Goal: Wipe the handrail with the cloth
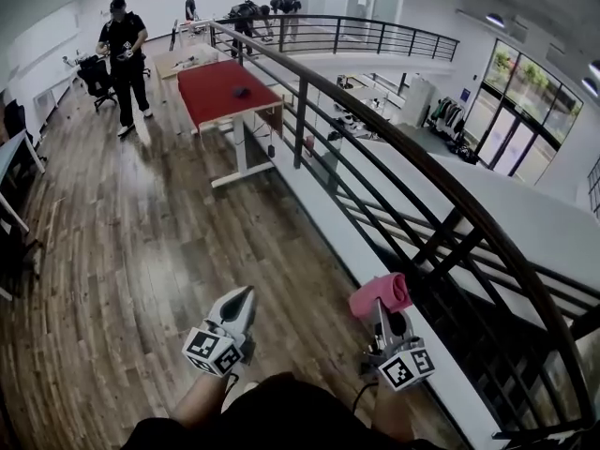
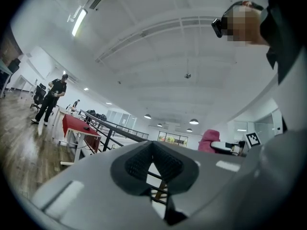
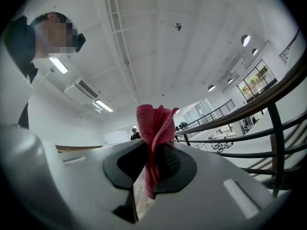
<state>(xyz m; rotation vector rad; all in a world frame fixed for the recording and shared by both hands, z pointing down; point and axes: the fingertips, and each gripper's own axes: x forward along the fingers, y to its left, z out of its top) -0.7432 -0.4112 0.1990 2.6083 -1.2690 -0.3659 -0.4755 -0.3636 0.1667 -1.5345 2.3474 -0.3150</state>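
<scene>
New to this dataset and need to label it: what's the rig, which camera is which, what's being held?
There is no robot arm. A person stands on a wooden floor beside a dark handrail, holding a two-jaw gripper in each hand. The head view looks down from the person's head. The other two views come from cameras riding on each gripper, looking along its jaws. The left gripper has its jaws together with nothing between them. The right gripper has its jaws closed on a bunched pink cloth, which is not on the handrail. Further back are a red table and another person.
</scene>
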